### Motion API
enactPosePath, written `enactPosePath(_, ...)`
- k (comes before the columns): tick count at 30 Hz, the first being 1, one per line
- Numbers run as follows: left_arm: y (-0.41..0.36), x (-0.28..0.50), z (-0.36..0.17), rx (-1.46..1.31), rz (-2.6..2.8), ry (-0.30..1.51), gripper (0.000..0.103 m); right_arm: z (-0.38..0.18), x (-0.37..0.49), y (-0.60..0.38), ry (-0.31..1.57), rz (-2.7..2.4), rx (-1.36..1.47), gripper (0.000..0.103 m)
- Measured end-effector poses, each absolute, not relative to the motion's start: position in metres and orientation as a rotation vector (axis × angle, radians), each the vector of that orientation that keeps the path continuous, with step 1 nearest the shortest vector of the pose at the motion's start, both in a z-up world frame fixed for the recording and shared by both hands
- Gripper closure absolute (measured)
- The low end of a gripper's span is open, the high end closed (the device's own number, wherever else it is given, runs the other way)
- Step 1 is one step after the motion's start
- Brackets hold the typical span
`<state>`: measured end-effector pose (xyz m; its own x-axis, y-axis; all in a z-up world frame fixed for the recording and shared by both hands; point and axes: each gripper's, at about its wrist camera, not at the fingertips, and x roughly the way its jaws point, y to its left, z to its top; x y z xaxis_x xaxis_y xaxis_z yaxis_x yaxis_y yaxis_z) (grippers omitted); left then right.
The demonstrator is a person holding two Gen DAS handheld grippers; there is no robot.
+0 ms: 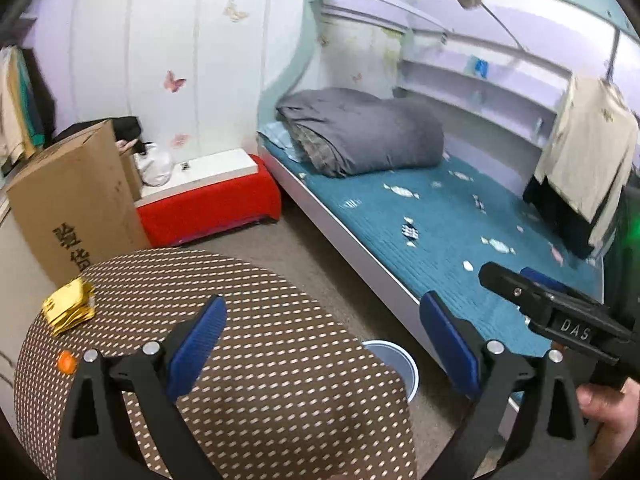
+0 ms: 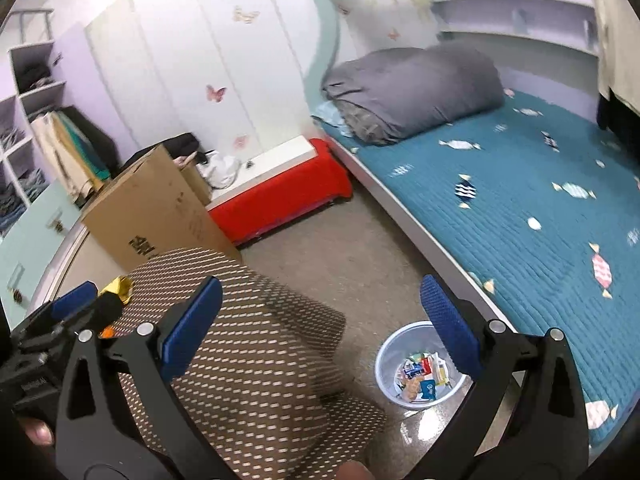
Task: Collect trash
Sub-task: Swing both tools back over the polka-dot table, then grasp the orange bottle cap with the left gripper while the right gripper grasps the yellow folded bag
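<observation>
We read little here. On the side of the cardboard box (image 1: 76,196), in the left wrist view, large black Chinese characters run downward: "验货", the lower one partly hidden behind the tabletop (image 1: 224,344). In the right wrist view the same print on the box is too small and blurred for us to read. On the black body of the right gripper (image 1: 505,279), seen from the left wrist, pale raised letters spell "DAS". The wrappers in the bin (image 2: 390,354) carry print we cannot make out.

Bed (image 2: 520,216): teal candy-print cover
Quilt (image 2: 416,96): grey, folded, at the bed's head
Bench (image 2: 280,196): red, white top
Box (image 1: 76,196): cardboard, beside the bench
Wall: butterfly stickers (image 1: 174,81)
</observation>
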<state>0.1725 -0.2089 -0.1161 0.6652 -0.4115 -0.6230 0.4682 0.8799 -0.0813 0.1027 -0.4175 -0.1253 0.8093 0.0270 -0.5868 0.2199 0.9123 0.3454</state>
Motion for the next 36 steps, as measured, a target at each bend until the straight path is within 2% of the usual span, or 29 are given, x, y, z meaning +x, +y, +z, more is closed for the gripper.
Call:
enactPosePath(7,-0.133,0.158,-0.101,0.023,-0.379,0.609,0.008,-0.101,0.111,-0.35,0.618,-0.005,0.308,0.006)
enactPosePath(12,-0.075,0.16,-0.111,0.0,-0.262,0.606,0.008,-0.094,0.126,-0.295,0.621,0.08,0.242,0.006)
enactPosePath(22,0.023,0.198,-0.163,-0.051,-0.076,0.702,0.008,-0.115,0.172,-0.215,0.688,0.202,0.176,0.006)
enactPosePath(33,0.057,0.257,-0.222,-0.045,-0.027,0.821,0.008,-0.15,0.218,-0.176,0.777,0.275,0.163,0.006)
enactPosePath(34,0.058,0.261,-0.227,-0.041,-0.024,0.835,0.013,-0.154,0.222,-0.173,0.785,0.276,0.159,0.006)
enactPosePath(35,0.059,0.266,-0.232,-0.042,-0.029,0.852,0.023,-0.16,0.228,-0.169,0.801,0.278,0.157,0.006)
enactPosePath(36,0.06,0.269,-0.235,-0.047,-0.035,0.867,0.029,-0.163,0.232,-0.167,0.809,0.281,0.159,0.006)
